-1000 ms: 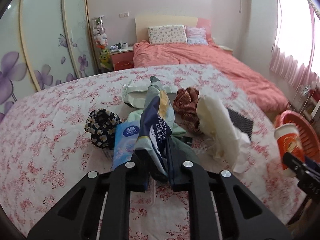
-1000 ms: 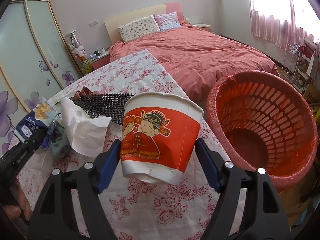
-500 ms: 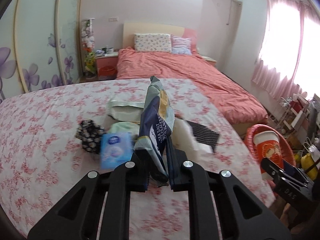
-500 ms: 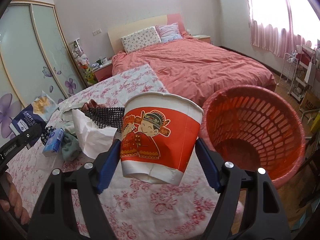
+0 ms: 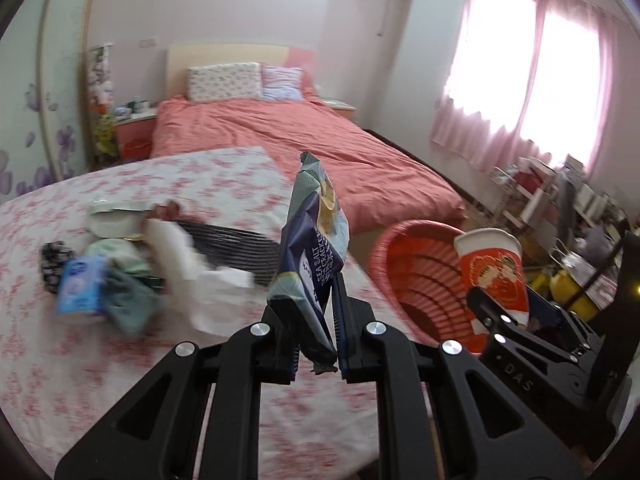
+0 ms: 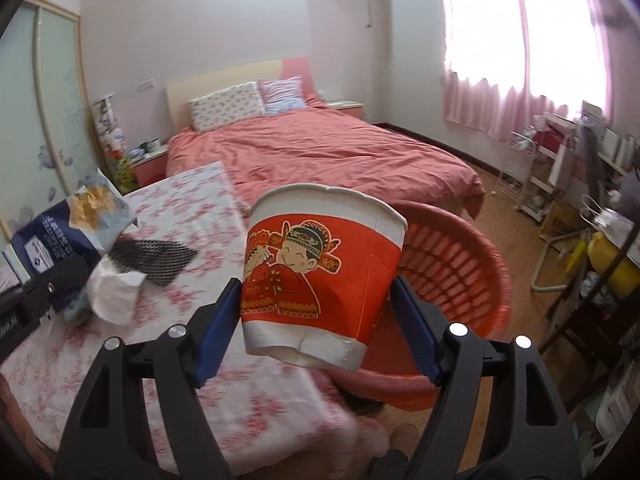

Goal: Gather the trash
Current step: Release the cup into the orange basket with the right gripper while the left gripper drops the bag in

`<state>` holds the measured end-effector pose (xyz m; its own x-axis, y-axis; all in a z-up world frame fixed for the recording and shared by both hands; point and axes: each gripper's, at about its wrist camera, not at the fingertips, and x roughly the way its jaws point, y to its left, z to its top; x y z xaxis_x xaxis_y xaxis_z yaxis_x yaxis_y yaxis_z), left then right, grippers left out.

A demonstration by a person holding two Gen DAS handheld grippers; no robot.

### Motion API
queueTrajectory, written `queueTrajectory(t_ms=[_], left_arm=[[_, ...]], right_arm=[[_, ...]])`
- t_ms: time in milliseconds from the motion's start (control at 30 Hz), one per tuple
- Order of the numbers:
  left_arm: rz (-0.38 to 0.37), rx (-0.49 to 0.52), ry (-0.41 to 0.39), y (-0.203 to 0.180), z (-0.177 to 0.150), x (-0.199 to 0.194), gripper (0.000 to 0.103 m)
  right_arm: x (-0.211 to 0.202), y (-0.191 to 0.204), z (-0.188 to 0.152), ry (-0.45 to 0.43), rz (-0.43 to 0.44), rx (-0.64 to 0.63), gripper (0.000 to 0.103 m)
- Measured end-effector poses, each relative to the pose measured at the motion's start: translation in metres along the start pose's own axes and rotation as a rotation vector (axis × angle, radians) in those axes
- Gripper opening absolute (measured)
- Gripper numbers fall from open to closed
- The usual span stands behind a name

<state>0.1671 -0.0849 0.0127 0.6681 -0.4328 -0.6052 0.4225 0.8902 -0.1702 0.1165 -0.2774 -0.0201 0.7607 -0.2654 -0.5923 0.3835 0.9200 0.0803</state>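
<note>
My left gripper [image 5: 316, 330] is shut on a dark blue cracker bag [image 5: 316, 248] and holds it upright above the flowered bedspread [image 5: 140, 360]. The bag also shows in the right wrist view [image 6: 68, 228]. My right gripper [image 6: 316, 328] is shut on a red and white paper cup [image 6: 320, 280] with a cartoon figure, held in front of the red plastic basket [image 6: 452, 272]. In the left wrist view the cup [image 5: 492, 272] is over the basket [image 5: 416, 272], to the right of the bag.
More items lie on the bedspread: a white crumpled tissue [image 5: 180, 256], a black mesh sheet [image 5: 236, 248], a blue tissue pack [image 5: 80, 288], green cloth [image 5: 128, 300]. A pink bed [image 5: 300, 148] lies behind. Shelves and clutter [image 6: 580, 184] stand at the right.
Both grippers have swung to the right, away from the pile on the bedspread. The basket is now nearer the middle of both views, and the cup is in front of it.
</note>
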Motion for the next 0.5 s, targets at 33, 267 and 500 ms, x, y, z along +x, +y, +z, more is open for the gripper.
queueTrajectory(t_ms=[33, 267, 500], left_arm=[[-0.014, 0.001, 0.005, -0.004, 0.0, 0.003, 0.014], [-0.109, 0.031, 0.031, -0.034, -0.001, 0.025, 0.014], [-0.174, 0.057, 0.069, -0.061, -0.002, 0.05, 0.014]], right_arm=[[0.001, -0.006, -0.001, 0.001, -0.009, 0.01, 0.073], [0.018, -0.049, -0.002, 0.019, -0.064, 0.088, 0.073], [0.03, -0.07, 0.001, 0.012, -0.069, 0.124, 0.073]])
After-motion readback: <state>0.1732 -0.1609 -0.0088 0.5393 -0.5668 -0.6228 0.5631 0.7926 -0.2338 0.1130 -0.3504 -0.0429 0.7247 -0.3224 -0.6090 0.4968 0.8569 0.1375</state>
